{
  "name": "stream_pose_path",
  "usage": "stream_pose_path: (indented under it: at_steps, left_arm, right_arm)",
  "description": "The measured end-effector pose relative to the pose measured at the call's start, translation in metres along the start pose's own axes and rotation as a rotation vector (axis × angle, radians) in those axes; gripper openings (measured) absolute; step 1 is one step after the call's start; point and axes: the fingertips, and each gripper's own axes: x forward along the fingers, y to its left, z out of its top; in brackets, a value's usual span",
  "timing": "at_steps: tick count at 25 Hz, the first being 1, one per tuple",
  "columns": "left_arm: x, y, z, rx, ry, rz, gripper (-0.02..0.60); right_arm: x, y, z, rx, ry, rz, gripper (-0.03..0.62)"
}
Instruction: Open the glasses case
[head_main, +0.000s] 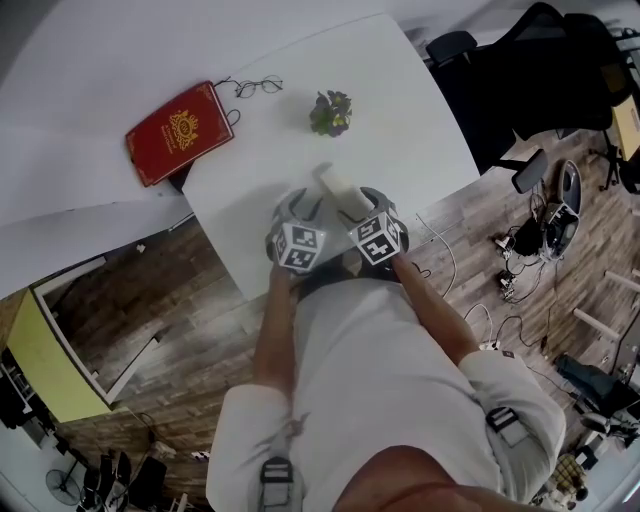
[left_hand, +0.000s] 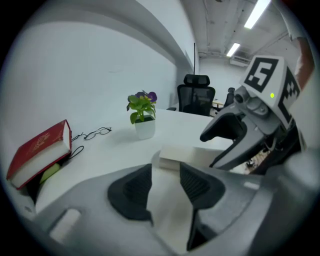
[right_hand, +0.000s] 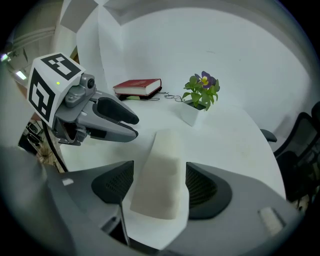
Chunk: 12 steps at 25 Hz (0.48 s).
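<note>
Wood flooring and a black office chair (head_main: 540, 70) surround the white tabletop (head_main: 420, 120). The white glasses case (right_hand: 162, 175) lies by the near edge, close to you. Your right gripper (right_hand: 160, 187) straddles it with jaws wide apart. The case sits between the pads, and a clear gap shows on the left side (whether the other pad touches it can't be told). Your left gripper (left_hand: 166, 187) sits just beside, jaws parted too, with bare tabletop between them and the case's end just past the tips. Toward the far edge stands a potted plant (head_main: 331, 112). Eyeglasses (head_main: 258, 87) and a red book (head_main: 180, 132) lie at the far-left corner.
</note>
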Motion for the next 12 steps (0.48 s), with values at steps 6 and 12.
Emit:
stream_pose_path:
  at_steps: [6,12]
  left_arm:
    - [0.008,-0.003,-0.005,0.002,0.027,-0.027,0.175]
    - [0.017,-0.005,-0.009,0.008,0.040,-0.051,0.175]
  right_arm:
    - [0.013,0.002,-0.007,-0.018,0.047,-0.006,0.345]
    - [0.023,0.002,-0.014,-0.012,0.074,-0.011,0.345]
